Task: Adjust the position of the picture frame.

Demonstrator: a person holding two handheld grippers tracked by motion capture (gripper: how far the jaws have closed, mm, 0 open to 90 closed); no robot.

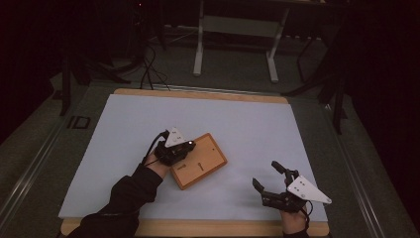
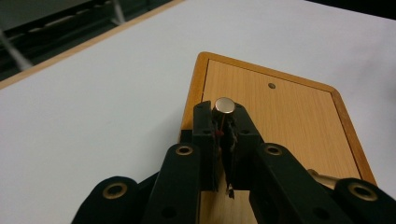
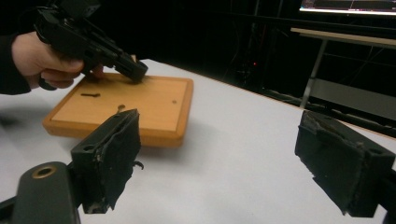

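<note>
The left gripper [image 2: 223, 122] has its jaws clamped on a small metal pin [image 2: 224, 105], whose round shiny head stands just above the jaw tips. It hovers over the near left part of a wooden board [image 1: 205, 158], with a small hole [image 2: 272, 86] in the wood farther on. In the high view the board lies slantwise near the middle of the white table top [image 1: 247, 124], and the left gripper [image 1: 189, 147] reaches over its left edge. Another pin [image 1: 199, 166] lies flat on the board's near part.

The right gripper [image 1: 265, 176] rests at the table's near right corner, well apart from the board. Its jaws stand wide apart with nothing between them, pointing towards the board [image 3: 154, 100] and the left gripper [image 3: 133, 70].
</note>
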